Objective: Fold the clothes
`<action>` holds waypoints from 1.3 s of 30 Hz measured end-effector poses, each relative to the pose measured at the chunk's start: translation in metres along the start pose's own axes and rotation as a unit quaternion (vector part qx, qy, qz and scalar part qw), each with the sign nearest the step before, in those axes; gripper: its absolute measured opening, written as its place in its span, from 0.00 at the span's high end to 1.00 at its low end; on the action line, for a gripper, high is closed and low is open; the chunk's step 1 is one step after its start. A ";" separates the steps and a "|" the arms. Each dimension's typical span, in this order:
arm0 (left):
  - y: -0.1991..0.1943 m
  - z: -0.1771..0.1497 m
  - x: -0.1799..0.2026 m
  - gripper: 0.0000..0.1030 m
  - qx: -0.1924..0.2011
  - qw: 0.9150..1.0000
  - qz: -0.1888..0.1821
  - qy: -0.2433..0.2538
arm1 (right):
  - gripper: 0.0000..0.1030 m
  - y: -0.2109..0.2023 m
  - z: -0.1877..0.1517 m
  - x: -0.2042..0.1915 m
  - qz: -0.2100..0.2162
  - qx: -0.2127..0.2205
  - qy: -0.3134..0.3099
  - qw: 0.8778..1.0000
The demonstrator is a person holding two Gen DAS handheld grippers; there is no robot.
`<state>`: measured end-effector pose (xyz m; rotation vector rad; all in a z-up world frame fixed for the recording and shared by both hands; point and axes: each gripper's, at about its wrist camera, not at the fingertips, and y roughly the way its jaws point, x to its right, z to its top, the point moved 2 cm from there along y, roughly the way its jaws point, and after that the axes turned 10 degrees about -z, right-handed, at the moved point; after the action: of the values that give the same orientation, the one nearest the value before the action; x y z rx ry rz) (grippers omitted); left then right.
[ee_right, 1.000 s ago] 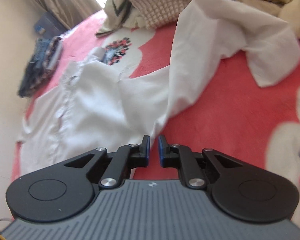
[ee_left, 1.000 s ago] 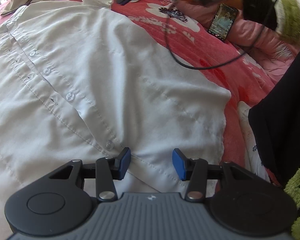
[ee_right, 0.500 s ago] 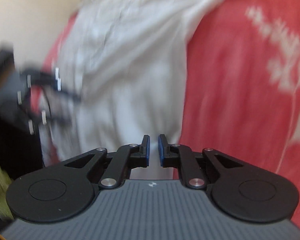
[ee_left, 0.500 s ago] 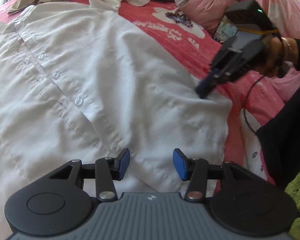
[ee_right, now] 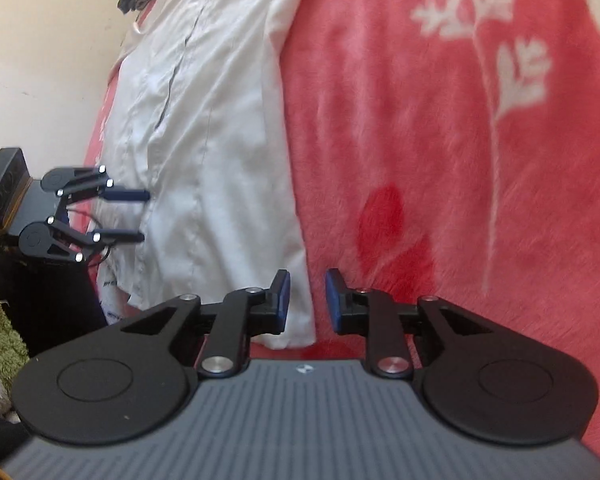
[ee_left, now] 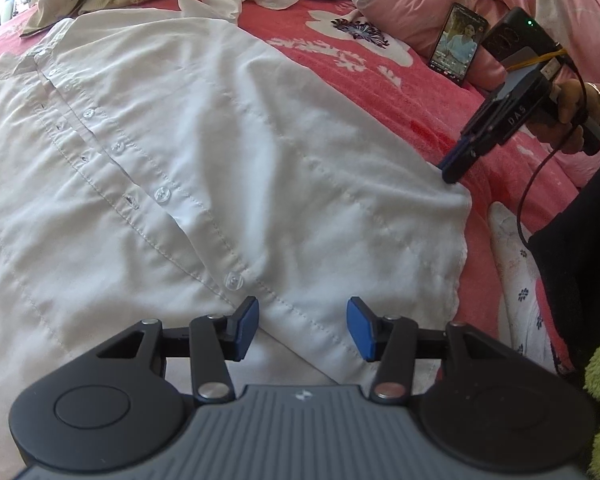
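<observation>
being thin, light and floppy, the white shirt is best pinched at its hem corner, just under the right gripper, whose jaws have just been opening with nothing gripped, while the left gripper is held open and empty over the hem.

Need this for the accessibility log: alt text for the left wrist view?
A white button-up shirt lies spread flat on a red floral blanket, with the left gripper open just above its hem. At right, the right gripper reaches the shirt's lower side corner; a phone leans on pink bedding.
</observation>
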<state>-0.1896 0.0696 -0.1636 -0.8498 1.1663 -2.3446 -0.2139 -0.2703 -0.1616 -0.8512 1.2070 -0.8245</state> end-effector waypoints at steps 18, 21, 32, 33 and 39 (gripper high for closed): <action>0.005 -0.002 0.009 0.51 -0.002 1.000 0.008 0.026 | 1.00 -0.013 -0.032 0.003 -0.001 0.013 0.026 1.000; 0.005 -0.002 0.010 0.51 -0.002 0.999 0.013 0.030 | 0.97 -0.004 -0.032 0.002 -0.010 0.006 0.036 0.999; -0.015 0.006 -0.010 0.51 0.023 0.998 0.050 0.008 | 0.80 -0.027 -0.025 0.009 -0.043 0.038 0.035 0.998; -0.017 0.008 -0.012 0.51 0.026 0.998 0.056 0.007 | 0.79 -0.033 -0.021 0.010 -0.044 0.052 0.037 0.997; -0.028 0.022 -0.031 0.51 0.043 0.996 0.083 -0.005 | 0.79 -0.063 0.008 0.001 -0.040 0.134 0.026 0.990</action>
<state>-0.1538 0.0906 -0.1416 -0.7063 1.0809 -2.2349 -0.2110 -0.2980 -0.1051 -0.6649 1.0827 -1.0542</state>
